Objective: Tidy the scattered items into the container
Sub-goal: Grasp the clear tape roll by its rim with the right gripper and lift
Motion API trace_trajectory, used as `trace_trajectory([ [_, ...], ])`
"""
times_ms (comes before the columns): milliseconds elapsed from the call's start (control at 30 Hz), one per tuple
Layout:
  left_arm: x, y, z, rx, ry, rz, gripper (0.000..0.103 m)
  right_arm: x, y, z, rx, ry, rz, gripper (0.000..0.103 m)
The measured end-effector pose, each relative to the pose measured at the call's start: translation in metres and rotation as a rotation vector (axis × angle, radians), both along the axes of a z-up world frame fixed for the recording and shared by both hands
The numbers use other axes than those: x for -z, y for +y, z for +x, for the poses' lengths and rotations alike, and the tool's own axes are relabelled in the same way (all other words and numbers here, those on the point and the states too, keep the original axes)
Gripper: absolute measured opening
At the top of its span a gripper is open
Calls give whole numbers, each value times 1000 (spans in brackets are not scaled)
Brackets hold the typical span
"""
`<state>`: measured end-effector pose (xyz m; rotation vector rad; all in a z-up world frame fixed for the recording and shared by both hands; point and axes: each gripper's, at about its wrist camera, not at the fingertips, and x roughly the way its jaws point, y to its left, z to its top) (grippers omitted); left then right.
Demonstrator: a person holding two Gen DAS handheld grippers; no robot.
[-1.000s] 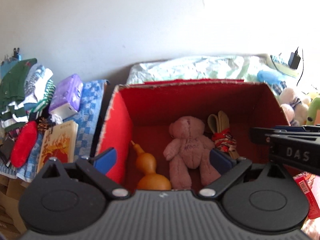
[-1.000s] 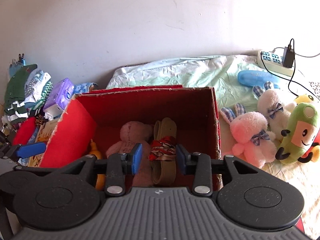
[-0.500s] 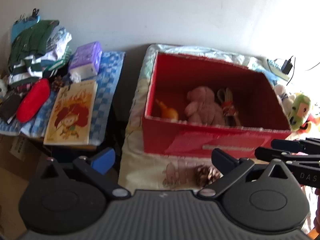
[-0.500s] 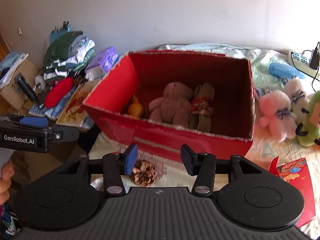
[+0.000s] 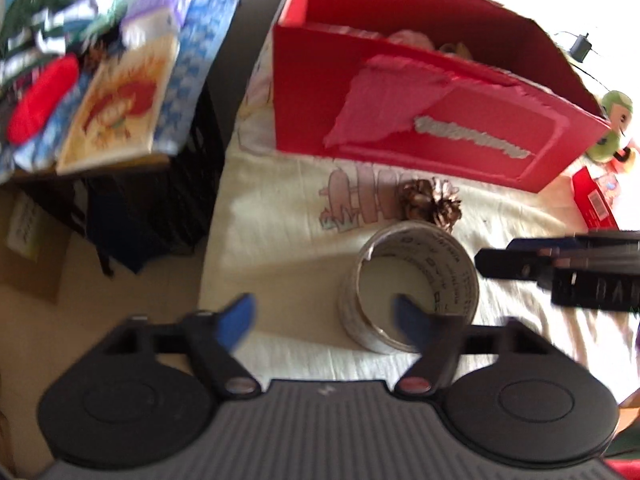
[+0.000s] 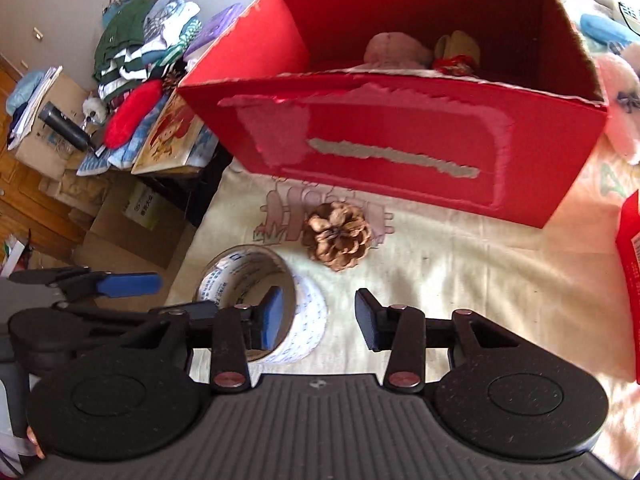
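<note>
- Cream cloth (image 6: 460,280) is spread before the red box (image 6: 400,128); tape (image 5: 408,288) and pinecone (image 6: 338,236) lie near it.
- Left gripper (image 5: 324,320), empty, is closing astride the tape's wall; right gripper (image 6: 316,318), also empty, is narrowing beside it.
- Tape's wall should be pinched squarely, then lifted clear of the box's rim.

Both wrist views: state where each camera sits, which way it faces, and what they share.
Left wrist: on the left gripper, looking steeply down at the tape roll; the right gripper enters alongside.
Right wrist: on the right gripper, facing the pine cone; the left gripper's fingers show.
Shared: tape roll, pine cone, red box.
</note>
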<state>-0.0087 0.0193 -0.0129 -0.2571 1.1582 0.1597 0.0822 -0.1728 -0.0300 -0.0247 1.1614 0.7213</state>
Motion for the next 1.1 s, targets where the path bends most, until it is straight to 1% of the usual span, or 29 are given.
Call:
trace_trajectory([
  [100,5,0,3,0,-3,-14,77,3,9,-5,-19,-16,-22,40],
  [167,10,-1,6,-3,11,-21,78,6,12,-6,-17,-31,-50,36],
  [267,20,4,11,-2,49,-68,77,11,13,-5,-1,-32,-66,35],
  [333,25,5,12,5,57,-85,69,15,14,-3,9,-12,-61,35],
  [367,28,4,13,11,61,-82,67,17,14,-2,11,-8,-64,34],
  [433,32,1,15,22,72,-69,56,21,16,-2,15,7,-66,34],
  [467,33,0,16,29,73,-74,53,23,17,-2,16,16,-65,33],
  [500,34,0,17,36,71,-87,46,24,18,-1,15,23,-65,32],
  [533,34,-1,17,44,64,-100,37,25,19,-1,14,28,-63,29],
  [567,33,-3,17,54,57,-106,30,25,20,-1,12,38,-60,25],
  [600,32,-5,17,66,50,-107,22,25,20,0,9,48,-55,22],
  [633,30,-7,17,76,43,-101,22,24,20,1,7,59,-53,16],
  [733,25,-15,17,118,15,-69,22,21,18,0,0,62,-73,16],
  [833,15,-25,15,170,-14,-27,22,16,11,0,11,79,-70,15],
  [900,2,-36,13,230,-54,24,22,8,4,-2,18,73,-63,14],
  [967,-10,-46,12,286,-89,58,22,-2,-5,-3,33,69,-54,14],
  [1100,-38,-60,19,372,-167,75,22,-30,-24,-6,59,20,-57,14],
])
